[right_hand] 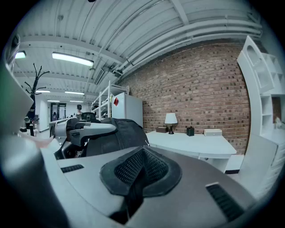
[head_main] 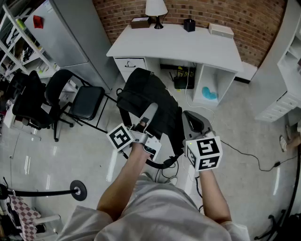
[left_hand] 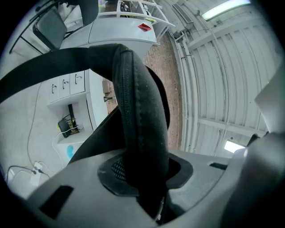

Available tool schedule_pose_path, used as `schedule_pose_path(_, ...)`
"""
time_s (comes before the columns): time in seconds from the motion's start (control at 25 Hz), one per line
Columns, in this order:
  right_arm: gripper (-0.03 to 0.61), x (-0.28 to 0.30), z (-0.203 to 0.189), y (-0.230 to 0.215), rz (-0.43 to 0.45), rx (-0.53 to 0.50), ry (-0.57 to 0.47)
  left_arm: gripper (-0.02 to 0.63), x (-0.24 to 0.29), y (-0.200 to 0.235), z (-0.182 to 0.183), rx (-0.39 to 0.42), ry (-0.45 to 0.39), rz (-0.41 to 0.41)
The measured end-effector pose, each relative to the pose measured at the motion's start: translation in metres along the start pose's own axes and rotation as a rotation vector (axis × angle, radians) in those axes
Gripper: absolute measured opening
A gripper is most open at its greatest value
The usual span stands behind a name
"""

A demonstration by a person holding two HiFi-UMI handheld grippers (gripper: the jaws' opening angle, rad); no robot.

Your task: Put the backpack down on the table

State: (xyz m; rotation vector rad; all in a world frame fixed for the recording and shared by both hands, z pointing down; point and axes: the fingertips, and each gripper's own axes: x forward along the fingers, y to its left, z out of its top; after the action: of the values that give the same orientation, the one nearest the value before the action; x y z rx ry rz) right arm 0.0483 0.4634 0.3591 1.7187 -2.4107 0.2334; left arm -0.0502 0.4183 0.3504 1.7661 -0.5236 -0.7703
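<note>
- My left gripper clamps the backpack's strap, so it hangs short of the table's front edge.
- My right gripper is closed, empty.

an office-like room with an industrial look: brick wall, white surface with a lamp, black chairs, metal shelving, strip lights overhead.

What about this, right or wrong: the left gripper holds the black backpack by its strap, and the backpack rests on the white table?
Wrong. The left gripper holds the black backpack by its strap, but it hangs in front of the white table, not on it; see the head view.
</note>
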Motion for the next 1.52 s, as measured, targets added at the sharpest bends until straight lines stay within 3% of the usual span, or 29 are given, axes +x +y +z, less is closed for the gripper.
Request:
schedule_pose_path(0.32, 0.002, 0.003, -0.003, -0.002, -0.004, 0.009, 0.0, 0.107, -0.001, 0.006, 0.002, -0.015, -0.007, 0.009)
schedule_pose_path(0.6, 0.002, 0.035, 0.001, 0.001, -0.025, 0.007, 0.01, 0.107, 0.011, 0.021, 0.029, -0.046, 0.01, 0.0)
schedule_pose_path(1.52, 0.002, 0.229, 0.054, 0.026, -0.138, -0.031, 0.067, 0.107, 0.086, 0.086, 0.201, -0.147, 0.123, -0.027)
